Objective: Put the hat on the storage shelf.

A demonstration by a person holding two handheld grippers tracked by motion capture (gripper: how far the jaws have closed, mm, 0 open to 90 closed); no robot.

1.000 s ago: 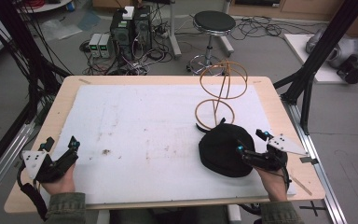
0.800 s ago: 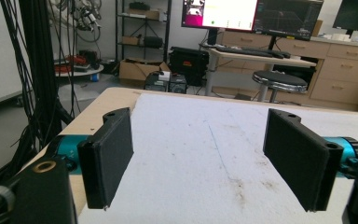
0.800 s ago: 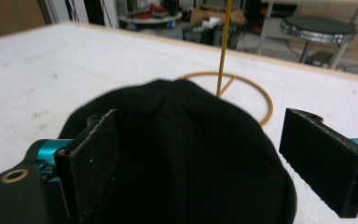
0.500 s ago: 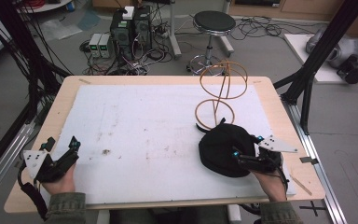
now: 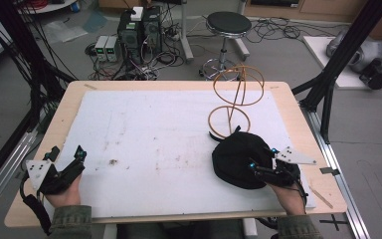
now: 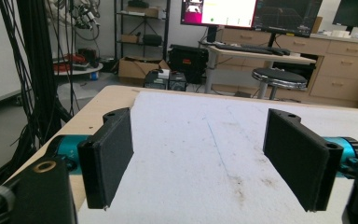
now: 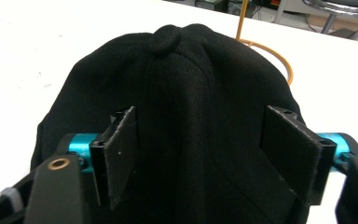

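A black cap [image 5: 236, 157] lies on the white mat at the front right, crown up. My right gripper [image 5: 262, 158] is open over its near side, jaws spread either side of the cap's [image 7: 186, 98] raised centre fold. Just behind the cap stands an orange wire hat stand [image 5: 238, 94] with a ring base and a round top; part of its ring [image 7: 270, 53] peeks past the cap. My left gripper [image 5: 67, 158] rests open at the front left of the mat, and in the left gripper view its jaws [image 6: 200, 163] frame bare white mat with nothing between them.
The white mat [image 5: 154, 129] covers most of the wooden table [image 5: 298, 112]. Black frame posts stand at the left and right table sides. A stool [image 5: 227, 25], computer boxes and cables sit on the floor beyond the far edge.
My right gripper has moved forward and left onto the near side of the cap. The left gripper has stayed put.
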